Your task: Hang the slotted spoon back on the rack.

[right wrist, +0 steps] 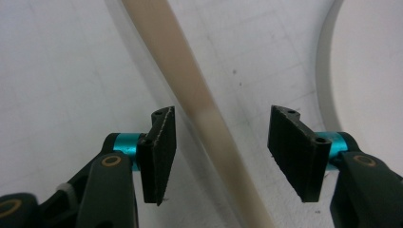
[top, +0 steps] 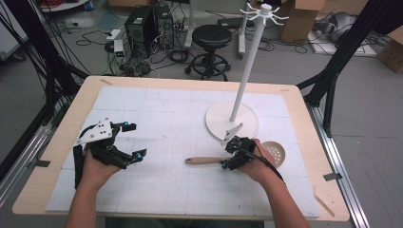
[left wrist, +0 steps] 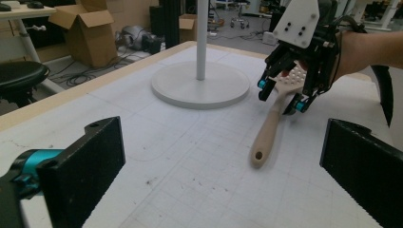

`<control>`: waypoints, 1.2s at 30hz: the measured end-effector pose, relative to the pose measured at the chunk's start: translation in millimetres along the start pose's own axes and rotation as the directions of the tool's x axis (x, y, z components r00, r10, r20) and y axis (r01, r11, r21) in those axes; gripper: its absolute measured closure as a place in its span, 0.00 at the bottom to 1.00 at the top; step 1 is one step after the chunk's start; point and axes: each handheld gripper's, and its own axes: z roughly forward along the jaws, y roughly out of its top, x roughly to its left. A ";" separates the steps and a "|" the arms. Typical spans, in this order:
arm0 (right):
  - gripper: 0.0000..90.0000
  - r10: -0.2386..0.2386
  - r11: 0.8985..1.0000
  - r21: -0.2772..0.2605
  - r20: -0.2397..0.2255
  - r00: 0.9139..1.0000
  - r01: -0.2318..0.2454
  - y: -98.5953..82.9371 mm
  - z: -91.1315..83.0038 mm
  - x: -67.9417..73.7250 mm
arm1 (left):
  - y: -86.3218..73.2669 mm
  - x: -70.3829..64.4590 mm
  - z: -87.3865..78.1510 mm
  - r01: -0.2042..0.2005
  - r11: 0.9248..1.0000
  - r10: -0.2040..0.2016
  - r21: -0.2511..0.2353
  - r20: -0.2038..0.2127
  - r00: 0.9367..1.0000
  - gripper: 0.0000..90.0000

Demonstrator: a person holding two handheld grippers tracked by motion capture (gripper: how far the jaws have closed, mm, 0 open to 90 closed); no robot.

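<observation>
your left gripper (top: 133,141) sits over the left part of the white mat (top: 157,109), held in your left hand (top: 97,166), with its jaws spread wide and nothing between them; in the left gripper view the two black pads (left wrist: 85,166) stand far apart over bare mat. moving right, the slotted spoon (top: 209,160) lies flat on the mat, its pale wooden handle pointing left and its perforated bowl to the right, just beside the round base of the white stand (top: 231,118). your right gripper (top: 231,154) is down over the spoon's handle near the bowl end, held in your right hand (top: 259,166). in the right gripper view its jaws are apart, one on each side of the handle (right wrist: 199,109), with a gap on both sides, so they straddle it without pinching. the stand's pole rises upright from the base, behind the spoon.
</observation>
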 end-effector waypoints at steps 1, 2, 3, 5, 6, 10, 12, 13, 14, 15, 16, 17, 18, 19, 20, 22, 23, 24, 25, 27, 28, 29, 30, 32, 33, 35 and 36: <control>0.49 -0.002 1.000 0.016 -0.004 1.000 0.002 0.7 2.9 0.2 | -0.1 0.0 0.1 0.000 1.000 0.000 0.001 0.000 1.000 0.02; 0.52 0.001 0.999 0.033 -0.019 1.000 0.000 1.4 5.7 0.4 | -0.1 0.1 0.1 -0.001 1.000 0.001 0.002 0.000 1.000 0.02; 0.56 0.001 0.999 0.043 -0.039 0.999 0.001 1.7 8.2 0.0 | -0.1 0.0 0.1 -0.001 1.000 0.001 0.002 0.000 1.000 0.02; 0.62 0.012 0.999 0.045 -0.067 0.998 -0.009 2.3 7.7 -1.0 | 0.0 -0.1 0.1 -0.001 1.000 0.001 0.002 0.000 1.000 0.02; 0.62 0.001 0.999 0.046 -0.067 0.998 0.002 2.3 7.8 -1.3 | 0.0 -0.1 0.2 -0.001 1.000 0.001 0.002 0.000 1.000 0.02; 0.70 0.010 0.999 0.043 -0.073 0.997 -0.007 2.1 6.9 -0.6 | -0.2 -0.7 1.1 0.000 1.000 0.000 0.004 -0.002 1.000 0.02; 0.70 0.011 0.999 0.045 -0.074 0.997 -0.007 2.5 7.1 -0.3 | 0.0 -1.1 1.0 -0.001 1.000 0.001 0.005 -0.001 1.000 0.02; 0.70 0.007 0.999 0.046 -0.072 0.997 -0.004 2.8 7.1 -0.3 | 0.1 -1.2 0.8 -0.001 1.000 0.001 0.005 -0.002 1.000 0.02; 0.70 0.008 0.999 0.049 -0.068 0.998 -0.005 3.0 6.9 0.4 | 0.1 -1.2 0.6 -0.001 1.000 0.001 0.004 -0.002 1.000 0.02; 0.70 0.001 0.999 0.049 -0.066 0.998 0.002 3.2 7.0 0.5 | 0.1 -1.1 0.5 -0.002 1.000 0.002 0.003 -0.002 1.000 0.02; 0.71 0.000 0.999 0.054 -0.062 0.998 0.003 3.7 6.9 1.4 | 0.1 -1.1 0.5 -0.001 1.000 0.001 0.002 -0.002 1.000 0.02; 0.72 -0.006 0.998 0.057 -0.062 0.998 0.010 4.3 6.9 1.9 | 0.1 -1.1 0.5 0.000 1.000 0.000 0.003 -0.002 1.000 0.02; 0.74 -0.016 0.998 0.063 -0.060 0.998 0.019 5.0 7.0 1.9 | 0.1 -1.1 0.5 -0.001 1.000 0.001 0.003 -0.003 1.000 0.02; 0.76 -0.008 0.998 0.068 -0.066 0.998 0.012 6.0 7.0 3.1 | 0.1 -1.1 0.5 0.000 1.000 0.000 0.004 -0.002 1.000 0.02; 0.79 -0.015 0.997 0.078 -0.067 0.998 0.020 6.7 6.9 2.9 | 0.2 -1.1 0.5 -0.001 1.000 0.001 0.004 -0.002 1.000 0.02; 0.83 -0.010 0.996 0.086 -0.070 0.998 0.016 8.0 7.0 4.0 | 0.3 -1.2 0.3 -0.001 1.000 0.001 0.004 -0.003 1.000 0.02; 0.84 -0.002 0.996 0.089 -0.070 0.998 0.008 8.2 6.8 4.5 | 0.3 -1.2 0.1 -0.001 1.000 0.001 0.003 -0.002 1.000 0.02; 0.84 0.004 0.996 0.090 -0.071 0.998 0.002 8.3 6.9 4.6 | 0.4 -1.3 0.0 0.000 1.000 0.000 0.002 -0.003 1.000 0.02; 0.84 0.009 0.996 0.090 -0.071 0.997 -0.003 8.2 6.9 4.4 | 0.4 -1.2 -0.1 -0.001 1.000 0.001 0.002 -0.002 1.000 0.02; 0.84 0.011 0.996 0.092 -0.068 0.998 -0.004 8.4 6.9 4.7 | 0.4 -1.3 -0.3 0.002 1.000 -0.002 0.001 -0.003 1.000 0.02; 0.84 0.012 0.996 0.093 -0.067 0.998 -0.005 8.6 7.0 4.8 | 0.5 -1.3 -0.4 0.001 1.000 -0.001 0.000 -0.002 1.000 0.02; 0.84 0.013 0.995 0.095 -0.065 0.998 -0.007 8.9 6.8 5.4 | 0.6 -1.2 -0.7 0.000 1.000 0.000 0.001 -0.003 1.000 0.02; 0.84 0.012 0.995 0.097 -0.061 0.998 -0.006 9.0 6.8 5.9 | 0.6 -1.1 -0.9 -0.001 1.000 0.001 0.001 -0.003 1.000 0.02; 0.85 0.040 0.995 0.090 -0.069 0.997 -0.034 8.3 6.5 5.1 | 0.7 -1.1 -1.3 -0.001 1.000 0.001 0.001 -0.003 1.000 0.02; 0.85 0.058 0.996 0.070 -0.067 0.996 -0.053 5.8 4.9 3.8 | 0.8 -1.0 -1.6 0.000 1.000 0.000 -0.001 -0.003 1.000 0.02; 0.85 0.068 0.997 0.052 -0.070 0.995 -0.064 4.3 2.8 3.2 | 1.0 -0.5 -2.9 0.001 1.000 -0.001 -0.004 -0.004 1.000 0.02; 0.85 0.071 0.997 0.029 -0.069 0.995 -0.069 2.7 -0.4 1.4 | 1.0 -0.1 -3.4 -0.001 1.000 0.001 -0.005 -0.005 1.000 0.02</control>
